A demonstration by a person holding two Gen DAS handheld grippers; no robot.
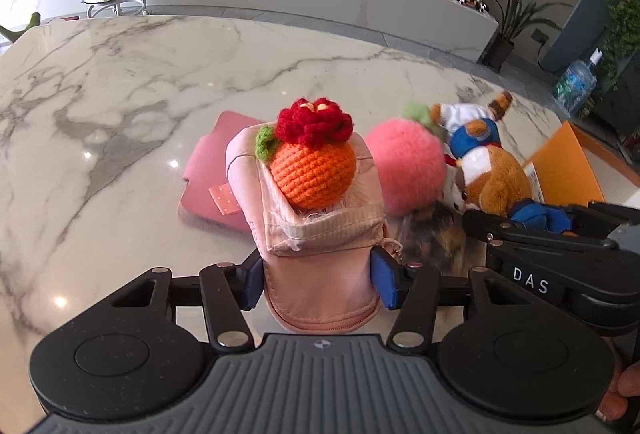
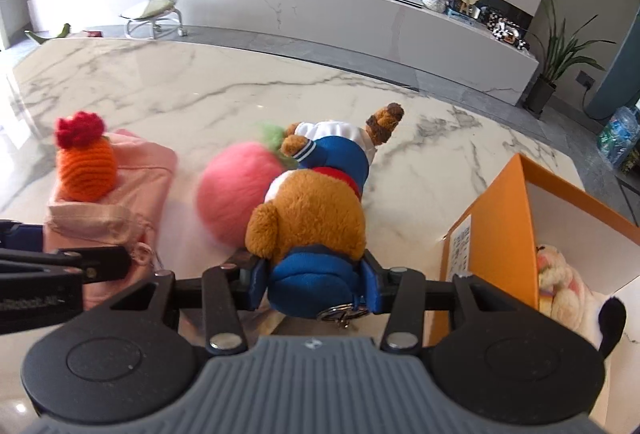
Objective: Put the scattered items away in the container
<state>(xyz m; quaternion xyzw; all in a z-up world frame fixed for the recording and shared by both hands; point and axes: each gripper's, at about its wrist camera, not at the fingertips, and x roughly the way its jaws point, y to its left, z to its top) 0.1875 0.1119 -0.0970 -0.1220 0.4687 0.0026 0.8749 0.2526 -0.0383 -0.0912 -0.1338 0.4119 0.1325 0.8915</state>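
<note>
Over the marble table (image 1: 160,82), a pink pouch (image 1: 320,274) with a knitted orange is gripped by the left fingers (image 1: 248,282), and a plush bear (image 2: 308,218) by the right fingers (image 2: 256,282). Both are judged mid-carry; next, each must be brought over the orange box (image 2: 500,218) at the right and released inside.

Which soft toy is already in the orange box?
The cream plush alone lies inside the orange box; the brown plush squirrel and pink pouch sit in tools.

A white marble desk (image 1: 140,82) with grey veins carries the things. A flat pink pouch (image 1: 208,174) lies on it at centre. An open orange box (image 2: 500,226) stands at the near right, a plush toy (image 2: 560,286) inside.
</note>
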